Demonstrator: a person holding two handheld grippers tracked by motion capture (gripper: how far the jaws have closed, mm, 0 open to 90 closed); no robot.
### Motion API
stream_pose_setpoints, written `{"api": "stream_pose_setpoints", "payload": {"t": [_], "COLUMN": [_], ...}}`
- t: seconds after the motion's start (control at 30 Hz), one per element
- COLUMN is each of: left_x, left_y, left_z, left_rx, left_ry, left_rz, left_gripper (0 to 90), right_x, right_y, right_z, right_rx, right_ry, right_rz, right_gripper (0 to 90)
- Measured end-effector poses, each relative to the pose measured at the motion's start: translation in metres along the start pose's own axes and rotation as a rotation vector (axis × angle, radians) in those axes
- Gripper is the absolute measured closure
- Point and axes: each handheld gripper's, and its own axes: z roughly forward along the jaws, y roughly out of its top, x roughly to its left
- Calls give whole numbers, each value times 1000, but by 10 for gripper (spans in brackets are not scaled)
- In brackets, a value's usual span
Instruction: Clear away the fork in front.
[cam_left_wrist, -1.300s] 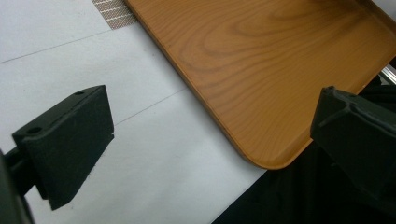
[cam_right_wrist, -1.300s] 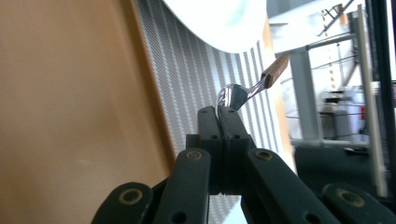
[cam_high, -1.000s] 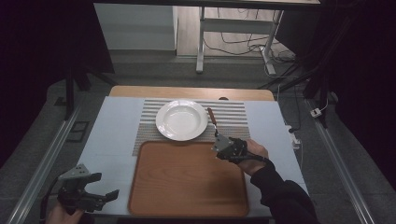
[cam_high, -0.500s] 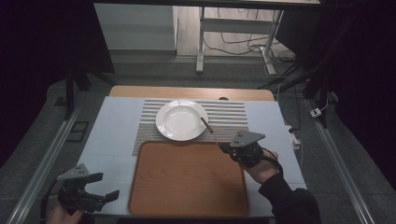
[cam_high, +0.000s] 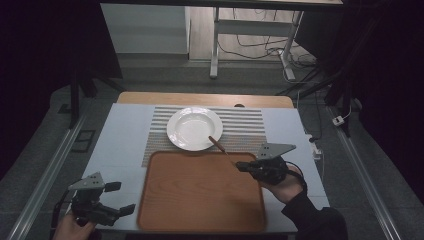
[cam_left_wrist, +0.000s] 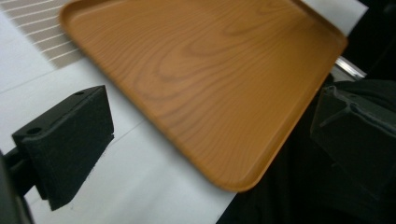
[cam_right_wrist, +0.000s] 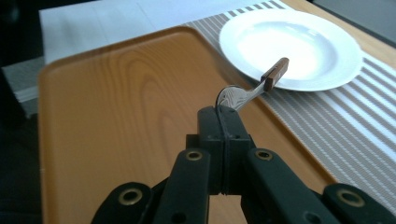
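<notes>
High view: the right gripper (cam_high: 243, 165) hovers over the right edge of the wooden tray (cam_high: 200, 200), near the tray's far right corner, its jaws pressed together on the bowl end of a spoon (cam_high: 218, 145). The spoon points away toward the far side of the table, its brown handle reaching over the near right rim of the white plate (cam_high: 195, 128). The plate sits on a striped placemat (cam_high: 245, 125) near the table's far edge, just beyond the tray.

Right gripper view: the jaws meet tight on the metal bowl of the spoon (cam_right_wrist: 247, 91), and the wooden handle end hangs above the plate (cam_right_wrist: 322, 51) rim without clearly touching it. The tray (cam_right_wrist: 116, 116) lies below.

The left gripper (cam_high: 120, 197) sits at the table's near left corner, beside the tray's near left corner. In the left gripper view its pads (cam_left_wrist: 70, 140) stand wide apart with nothing between them, one over the white table cover (cam_left_wrist: 140, 186), the other past the table's edge
</notes>
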Motion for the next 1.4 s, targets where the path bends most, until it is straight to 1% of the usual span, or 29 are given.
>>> {"api": "stream_pose_setpoints", "payload": {"t": [0.03, 0.07, 0.1, 0.13, 0.17, 0.3, 0.37, 0.4, 0.43, 0.5, 0.53, 0.57, 0.6, 0.7, 0.8, 0.87, 0.9, 0.97, 1.0, 1.07, 1.13, 1.17, 1.2, 1.23, 1.27, 1.3, 1.33, 1.37, 1.4], "left_x": [0, 0, 0, 0, 0, 0, -1, -1, -2, -2, -2, -3, -3, -6, -8, -9, -10, -11, -11, -12, -16, -16, -18, -18, -19, -21, -22, -22, -23], "left_y": [4, 6, 6, 11, 11, 23, 30, 34, 39, 45, 50, 52, 59, 68, 74, 80, 83, 92, 92, 97, 103, 103, 106, 106, 108, 109, 112, 112, 115], "left_z": [4, 5, 5, 9, 9, 18, 24, 26, 30, 34, 37, 39, 45, 54, 60, 66, 69, 77, 77, 84, 97, 97, 105, 105, 109, 112, 117, 117, 122], "left_rx": [-11, -8, -8, -11, -11, -17, 1, 10, 17, 31, 39, 43, 49, 68, 87, 99, 108, 129, 129, 136, 161, 161, 184, 184, 193, 196, 206, 206, 218], "left_ry": [-19, -22, -22, -23, -23, -27, -33, -38, -41, -49, -48, -48, -46, -54, -57, -72, -77, -88, -88, -106, -112, -112, -113, -113, -124, -132, -162, -162, -191], "left_rz": [3, 5, 5, 15, 15, 48, 63, 72, 85, 99, 116, 124, 147, 176, 191, 207, 225, 261, 261, 276, 318, 318, 346, 346, 360, 368, 388, 388, 413], "left_gripper": [0, 0, 0, 0, 0, 0, 0, 0, 0, 0, 0, 0, 0, 0, 0, 0, 0, 0, 0, 0, 0, 0, 0, 0, 0, 0, 0, 0, 0], "right_x": [2, 3, 3, 4, 5, 9, 11, 11, 14, 14, 17, 17, 18, 21, 23, 26, 27, 28, 29, 30, 30, 31, 32, 32, 32, 34, 35, 35, 36], "right_y": [-1, -2, -2, -3, -3, -4, -4, -4, -4, -4, -4, -4, -4, -4, -3, -3, -3, -2, -2, -2, -1, -1, -1, -1, -1, 0, 1, 1, 2], "right_z": [-1, -1, -1, -1, -1, -3, -5, -5, -6, -6, -7, -7, -7, -6, -5, -4, -4, -4, -3, -4, -3, -3, -2, -2, -2, -1, 0, 0, 1], "right_rx": [-3, -7, -7, -6, -7, -10, -22, -22, -30, -32, -37, -40, -42, -46, -44, -41, -42, -37, -39, -36, -38, -38, -39, -39, -36, -32, -33, -32, -27], "right_ry": [21, 32, 32, 54, 65, 89, 121, 121, 145, 154, 181, 188, 195, 221, 237, 246, 263, 273, 283, 298, 318, 330, 339, 339, 345, 364, 371, 380, 388], "right_rz": [9, 13, 13, 18, 18, 17, 16, 16, 18, 17, 20, 19, 22, 23, 17, 13, 7, 7, 8, 3, 2, 2, 2, 2, 0, -6, -7, -9, -13], "right_gripper": [897, 897, 897, 897, 897, 897, 897, 897, 897, 897, 897, 897, 897, 897, 897, 897, 897, 897, 897, 897, 897, 897, 897, 897, 897, 897, 897, 897, 897]}}
